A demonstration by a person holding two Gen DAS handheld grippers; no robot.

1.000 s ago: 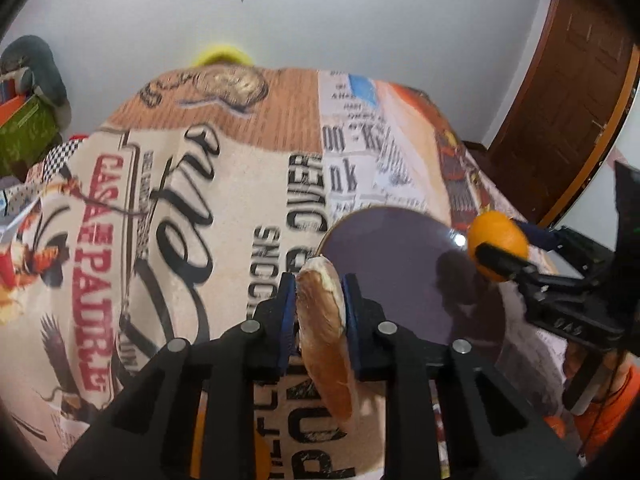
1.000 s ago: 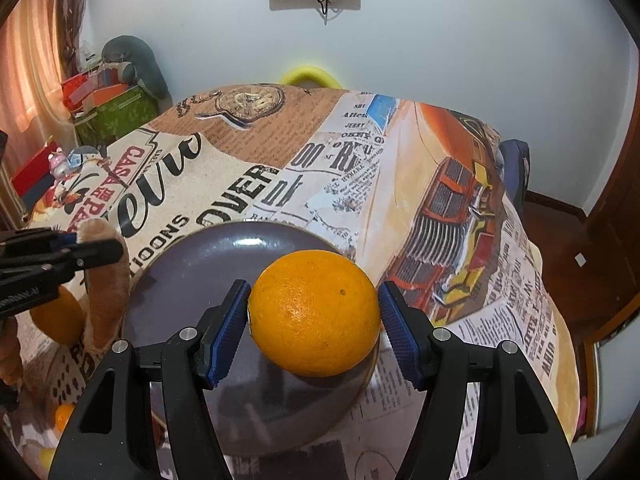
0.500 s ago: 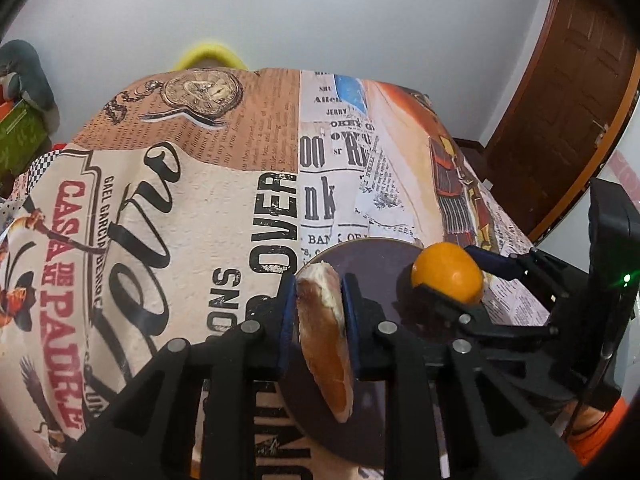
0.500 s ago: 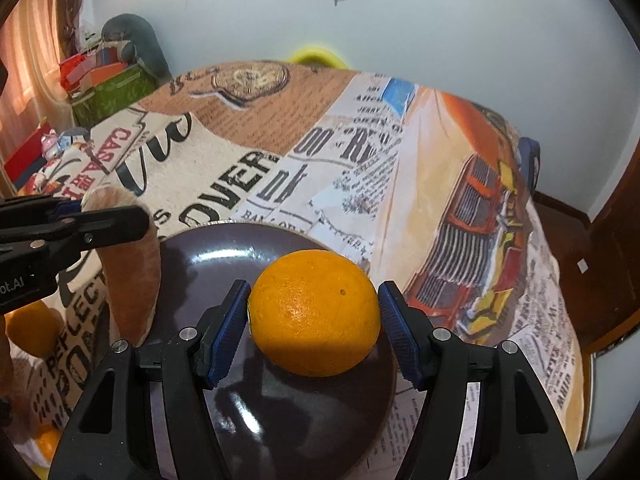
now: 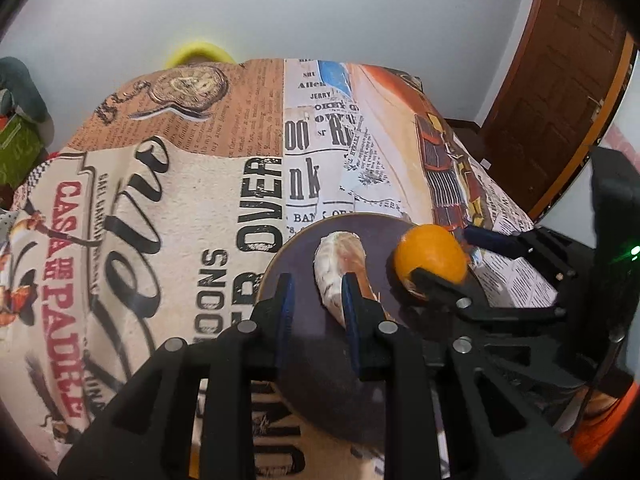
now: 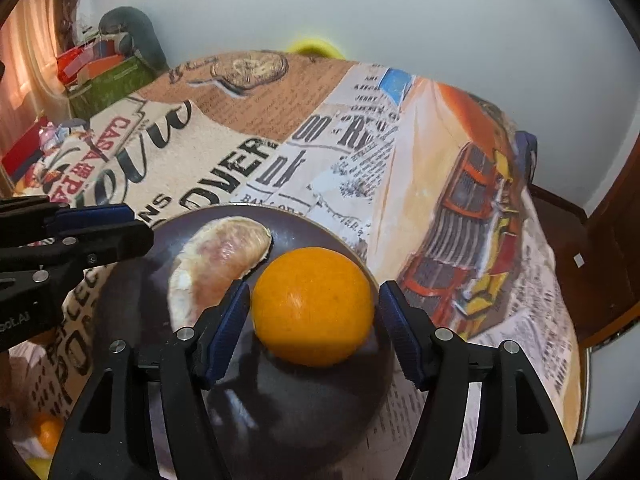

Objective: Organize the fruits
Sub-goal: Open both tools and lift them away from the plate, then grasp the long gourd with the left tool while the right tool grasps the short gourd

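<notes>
Landmark: the dark plate (image 6: 304, 432), which sits on the printed tablecloth (image 5: 168, 208). All places below are given relative to it.
Right gripper (image 6: 312, 312): nearest to you in the right wrist view, above the plate's right half. Its jaws stand spread, with a visible gap on the right pad and the left pad just beside the fruit. It grips nothing.
Orange (image 6: 314, 306): resting on the plate's right half, between the right gripper's parted fingers. Judge it firm, round and prone to roll; its skin looks smooth. Take hold across its widest girth, pads on opposite sides.
Left gripper (image 5: 316, 296): above the plate's left half. Its fingers are released, and its right pad is just beside the segment; contact cannot be told.
Peeled citrus segment (image 6: 216, 260): lying on the plate's left-centre, curved, pale with a pinkish tint, close beside the orange. Judge it soft, moist and easily crushed. Hold it lightly across its thick middle, never at the thin tips.
Other fruit: orange pieces show off the plate, at the lower left edge of the right wrist view. Detail is too blurred to tell.
Far end: the tablecloth runs on beyond the plate to a yellow object (image 5: 198, 51) at the table's far edge, against the white wall (image 5: 360, 8).
</notes>
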